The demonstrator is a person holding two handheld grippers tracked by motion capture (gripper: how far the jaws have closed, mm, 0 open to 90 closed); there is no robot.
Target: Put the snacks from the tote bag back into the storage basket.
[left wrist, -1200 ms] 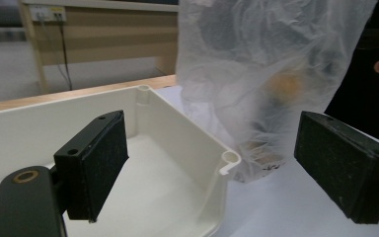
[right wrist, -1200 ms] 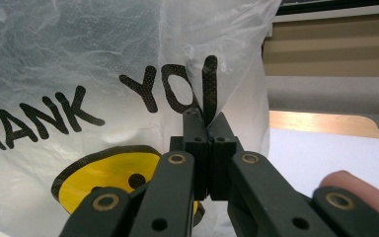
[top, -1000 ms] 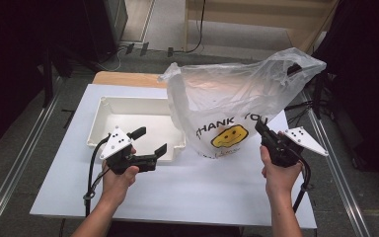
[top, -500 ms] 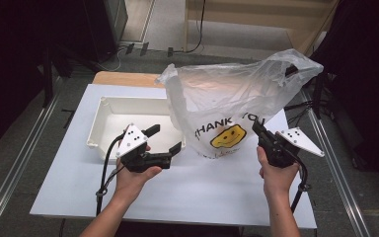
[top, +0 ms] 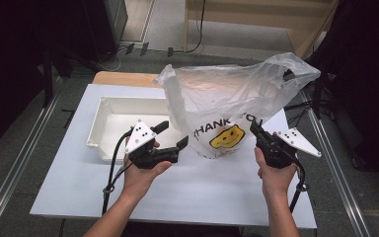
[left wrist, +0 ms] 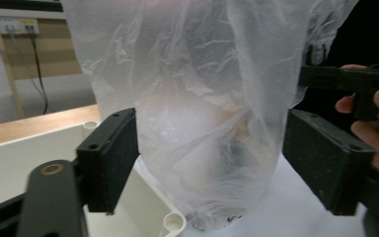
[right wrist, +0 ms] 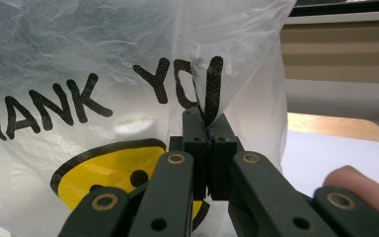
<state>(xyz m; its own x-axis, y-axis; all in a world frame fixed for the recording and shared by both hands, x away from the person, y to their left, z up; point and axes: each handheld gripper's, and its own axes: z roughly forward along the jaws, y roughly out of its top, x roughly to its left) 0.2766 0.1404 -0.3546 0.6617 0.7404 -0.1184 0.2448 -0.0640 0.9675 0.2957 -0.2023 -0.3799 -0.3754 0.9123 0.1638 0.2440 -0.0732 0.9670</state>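
The plastic bag (top: pixel 227 113) stands on the white table (top: pixel 217 197), just at 3 o'clock of the white tray (top: pixel 98 133). The right gripper (top: pixel 254 129) is closed on a fold of the bag's printed front, pinching the film tight. The left gripper (top: pixel 172 136) has its jaws apart on both sides of the bag's near edge, and they have just been closing, with the film between them but not yet pressed. To do it well, I think the left one should catch one layer only, while the right keeps steady.

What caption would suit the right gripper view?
Right gripper pinches a fold of the smiley-face plastic bag between its shut fingers.
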